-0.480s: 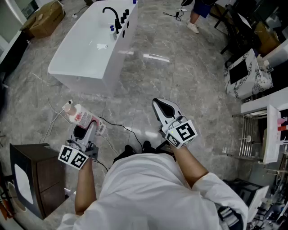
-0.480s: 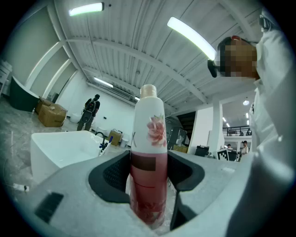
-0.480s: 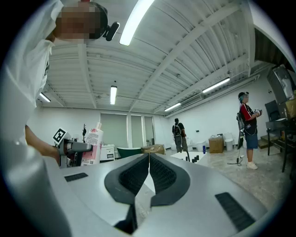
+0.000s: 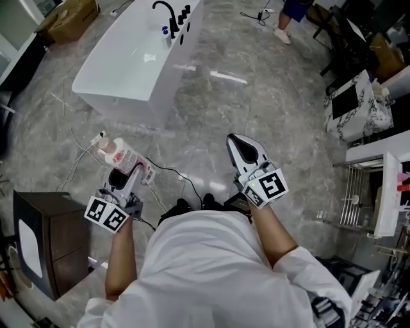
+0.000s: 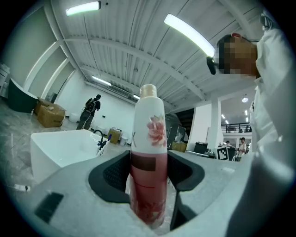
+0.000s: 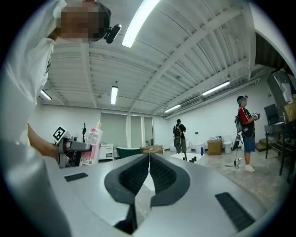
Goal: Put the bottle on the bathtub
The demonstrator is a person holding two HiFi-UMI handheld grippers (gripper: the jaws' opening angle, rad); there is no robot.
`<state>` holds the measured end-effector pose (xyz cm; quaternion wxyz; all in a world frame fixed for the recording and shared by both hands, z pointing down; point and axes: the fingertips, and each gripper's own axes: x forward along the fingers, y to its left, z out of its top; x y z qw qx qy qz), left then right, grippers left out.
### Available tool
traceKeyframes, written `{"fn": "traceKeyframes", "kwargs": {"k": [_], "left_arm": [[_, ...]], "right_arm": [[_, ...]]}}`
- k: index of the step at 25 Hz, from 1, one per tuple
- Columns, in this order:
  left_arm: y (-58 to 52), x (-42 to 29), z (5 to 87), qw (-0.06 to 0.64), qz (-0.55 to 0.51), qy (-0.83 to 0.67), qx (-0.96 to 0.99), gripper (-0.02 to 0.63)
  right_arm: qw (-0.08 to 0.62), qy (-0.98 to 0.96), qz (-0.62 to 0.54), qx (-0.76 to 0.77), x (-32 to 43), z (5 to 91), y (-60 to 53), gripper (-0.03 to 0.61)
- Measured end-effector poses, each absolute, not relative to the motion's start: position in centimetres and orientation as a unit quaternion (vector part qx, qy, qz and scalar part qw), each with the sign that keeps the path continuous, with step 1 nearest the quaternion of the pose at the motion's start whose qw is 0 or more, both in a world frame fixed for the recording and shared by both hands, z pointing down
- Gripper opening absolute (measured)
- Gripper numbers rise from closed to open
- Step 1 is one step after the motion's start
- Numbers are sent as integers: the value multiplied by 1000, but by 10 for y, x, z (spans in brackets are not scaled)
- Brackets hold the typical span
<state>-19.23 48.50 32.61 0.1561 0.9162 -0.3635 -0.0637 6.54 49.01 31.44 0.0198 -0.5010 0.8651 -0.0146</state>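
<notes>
Bottle (image 4: 119, 154) is gripped at its lower body by the left gripper (image 4: 125, 174) and held over the floor (image 4: 256, 96), well short of the bathtub (image 4: 115, 104). Right gripper (image 4: 241, 143) is held closed and empty, equally far from the bathtub.

I stand in a big open hall, part bathroom showroom, part workshop. A freestanding white bathtub (image 4: 122, 70) with a black faucet (image 4: 165, 14) sits out on a grey marble-look floor (image 4: 256, 109). Cardboard boxes (image 4: 70, 19) lie at the edge and loose cables (image 4: 172, 174) trail underfoot. A ribbed industrial ceiling (image 5: 138, 41) carries long strip lights (image 5: 189, 33). Other people (image 6: 179, 135) stand about.
</notes>
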Motion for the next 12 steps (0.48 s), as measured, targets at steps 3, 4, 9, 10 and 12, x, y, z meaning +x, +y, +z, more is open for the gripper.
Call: {"fn": "traceKeyframes", "kwargs": {"k": [3,4,9,10,12], "left_arm": [[492,-178,333,158,-59,-365,916,231],[493,-174,336,161,-58,-366,915,230],[501,-169,343,165,-59,-366,914,230],[503,-170,343,164,-58,-366,914,230],[505,-173,339,159,-60,-364,916,230]], "right_arm": [[25,867,-23,-497,75,320,499,17],[32,869,-28,-494,77,321,502,17],[38,873,-41,-484,79,333,514,18],[37,874,-37,-484,78,333,514,18],[40,874,-27,-484,75,329,511,18]]}}
